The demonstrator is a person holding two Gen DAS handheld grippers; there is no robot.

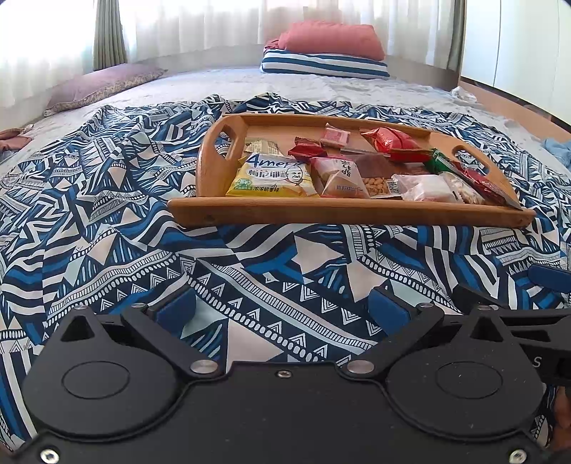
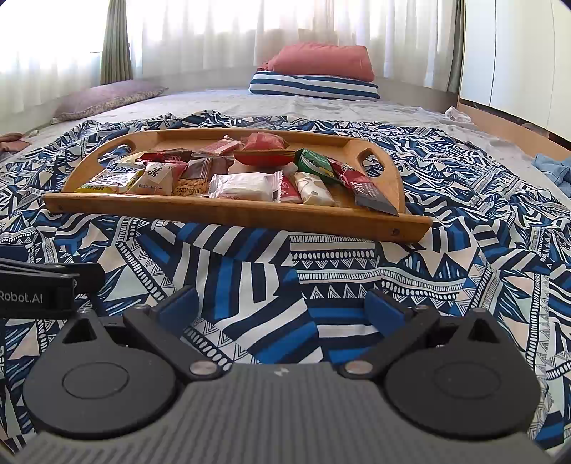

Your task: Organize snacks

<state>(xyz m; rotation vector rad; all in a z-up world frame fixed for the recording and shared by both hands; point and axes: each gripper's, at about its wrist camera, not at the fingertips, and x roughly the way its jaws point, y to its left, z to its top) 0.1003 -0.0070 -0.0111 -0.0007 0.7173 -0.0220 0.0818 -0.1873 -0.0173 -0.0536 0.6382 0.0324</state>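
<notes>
Snacks (image 1: 357, 167) are all lying on the wooden tray (image 1: 349, 212) at mid-frame on the bed, seemingly finished, while the left hand-held gripper (image 1: 282, 303) and right hand-held gripper (image 2: 282, 303) are gaping wide, empty, below.

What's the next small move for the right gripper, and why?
Probably ease the right gripper forward toward the wooden tray. Its fingers stand open and empty over the patterned blanket, short of the tray. The dark red packet overhanging the near rim looks the easiest first grasp.

Bed (image 1: 200, 85), patterned cloth (image 1: 107, 214), bright curtained window (image 1: 200, 25), stacked pillows (image 1: 328, 53).
</notes>
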